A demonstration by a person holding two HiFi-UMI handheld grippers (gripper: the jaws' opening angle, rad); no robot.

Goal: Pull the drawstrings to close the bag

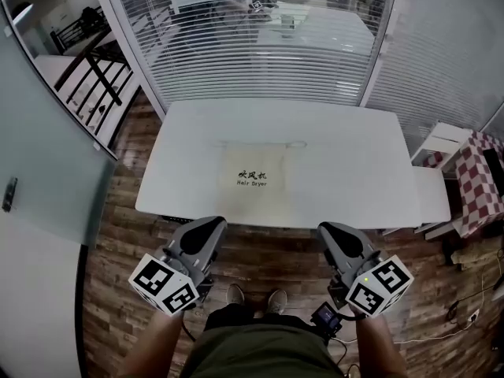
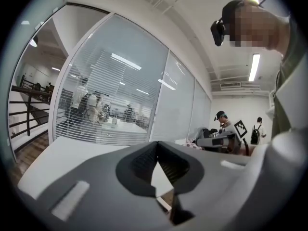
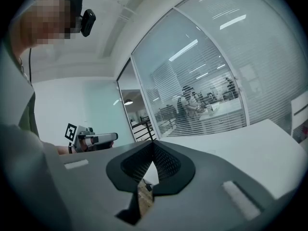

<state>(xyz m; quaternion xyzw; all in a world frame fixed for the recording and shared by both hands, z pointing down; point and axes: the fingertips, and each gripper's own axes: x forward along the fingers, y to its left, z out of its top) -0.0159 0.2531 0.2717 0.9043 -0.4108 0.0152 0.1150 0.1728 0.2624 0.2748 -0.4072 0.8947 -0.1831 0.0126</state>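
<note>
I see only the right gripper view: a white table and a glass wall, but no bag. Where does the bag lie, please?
Observer: In the head view, the flat cream cloth bag with black print lies near the middle of the white rectangular table.
Operator: Can you see its drawstring?
Observer: Yes. The thin drawstring runs along the bag's far edge and loops out past its right corner.
Operator: And the left gripper, is it holding anything?
Observer: No. In its own view the left gripper has its jaws together with nothing between them.
</note>
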